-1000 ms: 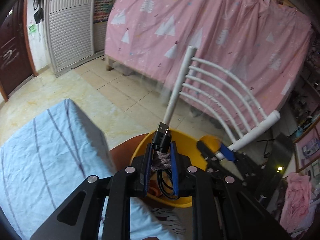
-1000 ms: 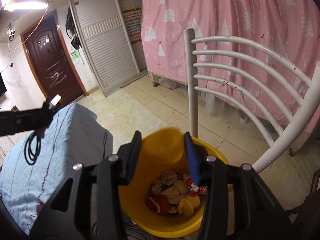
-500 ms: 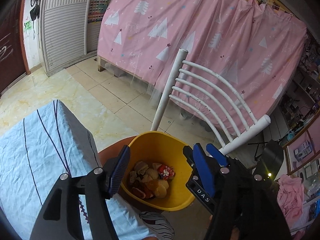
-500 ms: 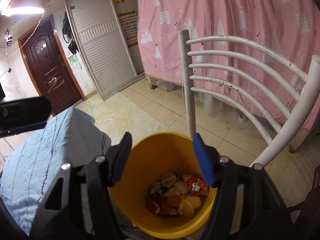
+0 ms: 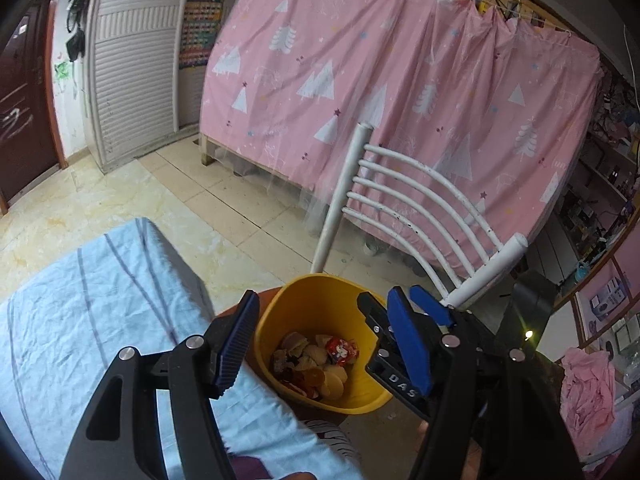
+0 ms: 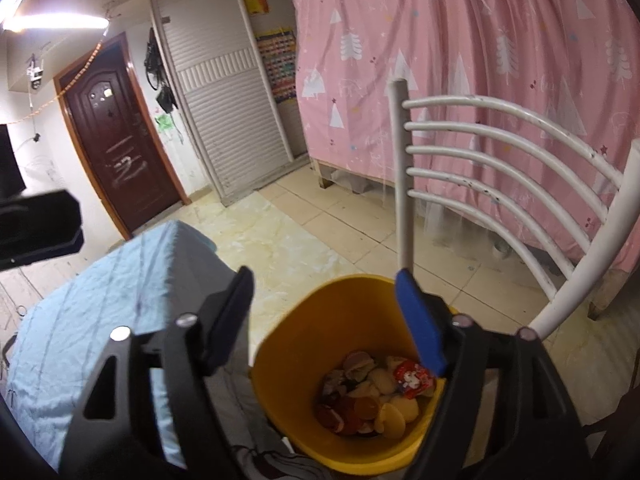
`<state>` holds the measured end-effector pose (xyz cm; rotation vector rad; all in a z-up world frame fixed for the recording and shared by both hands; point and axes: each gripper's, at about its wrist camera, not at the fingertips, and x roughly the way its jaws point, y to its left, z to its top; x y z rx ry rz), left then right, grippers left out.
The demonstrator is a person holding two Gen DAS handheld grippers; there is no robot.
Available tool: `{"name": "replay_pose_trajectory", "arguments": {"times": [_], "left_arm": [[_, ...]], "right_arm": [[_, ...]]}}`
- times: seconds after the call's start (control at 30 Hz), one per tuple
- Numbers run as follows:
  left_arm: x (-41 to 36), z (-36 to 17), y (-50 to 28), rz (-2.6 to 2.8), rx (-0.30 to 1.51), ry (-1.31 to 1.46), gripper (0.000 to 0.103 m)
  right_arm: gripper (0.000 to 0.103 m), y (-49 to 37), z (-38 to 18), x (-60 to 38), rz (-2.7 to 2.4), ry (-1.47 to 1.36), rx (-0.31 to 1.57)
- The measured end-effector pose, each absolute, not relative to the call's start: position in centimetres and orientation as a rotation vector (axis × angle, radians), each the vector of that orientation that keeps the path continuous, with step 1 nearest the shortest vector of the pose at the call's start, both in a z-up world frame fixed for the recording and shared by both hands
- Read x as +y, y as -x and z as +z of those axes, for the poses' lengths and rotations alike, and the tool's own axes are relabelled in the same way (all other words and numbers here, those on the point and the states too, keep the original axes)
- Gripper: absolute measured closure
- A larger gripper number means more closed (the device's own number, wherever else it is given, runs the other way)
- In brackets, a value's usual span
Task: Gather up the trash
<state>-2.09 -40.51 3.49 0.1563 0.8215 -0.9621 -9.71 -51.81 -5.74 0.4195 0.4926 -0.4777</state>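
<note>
Both grippers are hovering over the yellow bin (image 6: 296, 332), where the trash (image 6: 372, 396) (peels, scraps and a red wrapper) is lying at the bottom. The left gripper (image 5: 320, 344) is standing wide open, gripping nothing. The right gripper (image 6: 332, 320) has just been opening, nothing between its jaws.

Trash (image 6: 376, 392) in bucket (image 6: 320, 320) beside chair (image 6: 500, 168)
</note>
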Motion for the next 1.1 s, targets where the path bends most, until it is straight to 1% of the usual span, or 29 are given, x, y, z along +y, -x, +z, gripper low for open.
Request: {"name": "replay_pose_trajectory", "arguments": {"times": [0.1,0.17,0.57,1.1], "left_arm": [[-39.1,4.0,1.9,-0.928,0.794,-0.146,0.044],[-37.9,4.3,1.8,-0.894,0.77,-0.142,0.044],[-30.2,5.7,1.0,-0.693,0.681,-0.078,0.041],[-18.2,5.3,-1.2,-0.371,0.65,0.001,0.041]], "right_arm": [[0.015,9.7,-5.1,-51.3,-0.45,-0.439,0.471],[0.014,9.7,-4.8,-51.0,-0.44,-0.442,0.464],[0.011,7.7,-2.7,-46.4,-0.31,-0.422,0.437],[0.009,4.0,-0.6,-36.6,-0.138,-0.308,0.453]]}}
